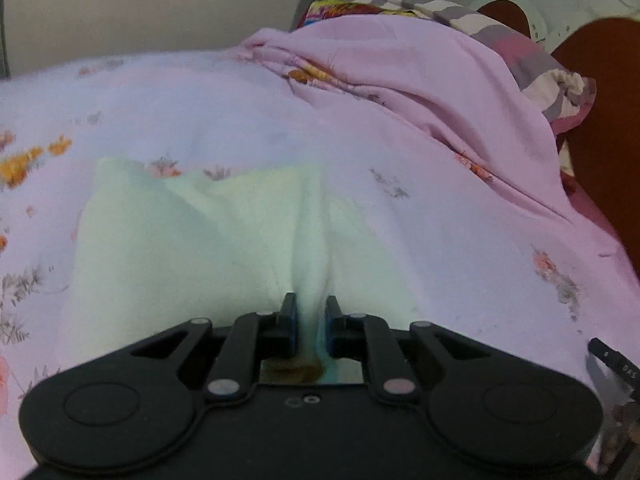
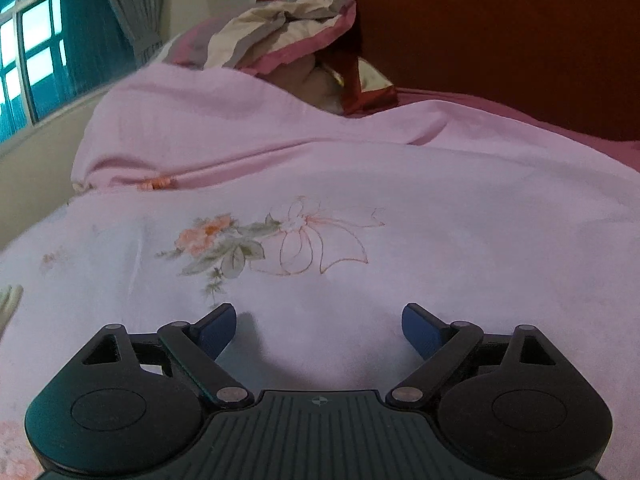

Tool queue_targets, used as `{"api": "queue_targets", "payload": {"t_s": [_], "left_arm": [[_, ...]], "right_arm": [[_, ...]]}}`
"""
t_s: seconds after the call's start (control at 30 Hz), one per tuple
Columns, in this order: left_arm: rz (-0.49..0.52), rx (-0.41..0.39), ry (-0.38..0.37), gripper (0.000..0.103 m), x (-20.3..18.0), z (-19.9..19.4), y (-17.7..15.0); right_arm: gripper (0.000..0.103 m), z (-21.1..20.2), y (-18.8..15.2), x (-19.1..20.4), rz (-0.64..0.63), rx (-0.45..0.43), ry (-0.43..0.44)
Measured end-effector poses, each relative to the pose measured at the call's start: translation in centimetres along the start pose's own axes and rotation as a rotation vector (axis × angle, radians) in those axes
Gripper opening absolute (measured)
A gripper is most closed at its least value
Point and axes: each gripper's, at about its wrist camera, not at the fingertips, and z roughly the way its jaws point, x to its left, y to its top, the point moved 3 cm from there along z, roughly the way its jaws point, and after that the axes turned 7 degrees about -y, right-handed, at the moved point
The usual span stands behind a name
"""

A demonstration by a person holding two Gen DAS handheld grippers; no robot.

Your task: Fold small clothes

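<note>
The small garment [image 1: 200, 240] is a pale mint-green piece of soft, fleecy-looking cloth lying on the bed's pink floral cover [image 1: 440, 220], spread out in front of the left gripper [image 1: 311, 312]. That gripper is pinching the near edge of the cloth — its two blue-padded fingers stand close together with a raised ridge of fabric squeezed between them, and the ridge runs away from the pinch toward the far edge. The far left corner of the garment lies flat against the cover; its right side is partly hidden under the pulled-up fold.

The right gripper [image 2: 319, 330] is spread wide with nothing between its fingers, hovering over a bare stretch of the pink cover near an embroidered flower [image 2: 224, 244]. Only a sliver of pale cloth shows at the left edge of its view.

Judging by how it bunches, the garment is light, limp and not slippery — it will sag and crease wherever it is unsupported, and one pinch point gathers it into a ridge rather than lifting an edge straight. A second hold by the free gripper on a corner or along the same hem, well apart from the first, would likely keep the edge taut for a clean fold. The soft bed beneath gives way, so a low grasp risks catching the cover too.
</note>
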Motion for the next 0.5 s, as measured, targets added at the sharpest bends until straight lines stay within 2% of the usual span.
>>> {"api": "queue_targets", "payload": {"t_s": [0.07, 0.17, 0.27, 0.3, 0.33, 0.37, 0.4, 0.5], "left_arm": [[0.022, -0.043, 0.037, 0.011, -0.8, -1.1, 0.2], [0.02, -0.089, 0.032, 0.011, -1.6, -2.4, 0.9], [-0.01, 0.014, -0.056, 0.016, -3.1, -0.1, 0.9], [-0.061, 0.0, -0.144, 0.024, -3.3, 0.0, 0.7], [-0.104, -0.018, -0.232, 0.036, -3.3, -0.3, 0.6], [-0.139, -0.031, -0.291, 0.042, -3.2, -0.6, 0.6], [-0.171, -0.057, -0.322, 0.046, -3.0, -1.1, 0.7], [-0.191, -0.11, -0.321, 0.046, -1.5, -3.7, 0.8]], "right_arm": [[0.091, 0.1, -0.1, 0.1, -0.007, 0.002, -0.002], [0.093, 0.3, -0.1, -0.1, 0.001, 0.002, 0.012], [0.093, 0.3, -0.1, -0.3, 0.014, -0.001, 0.022], [0.093, 0.2, -0.2, -0.3, 0.02, -0.004, 0.026], [0.093, 0.2, -0.1, -0.4, 0.025, -0.003, 0.03], [0.093, 0.3, -0.1, -0.5, 0.026, -0.002, 0.031], [0.093, 0.2, -0.1, -0.5, 0.024, -0.003, 0.03], [0.094, 0.3, 0.0, -0.5, 0.023, -0.001, 0.032]]}}
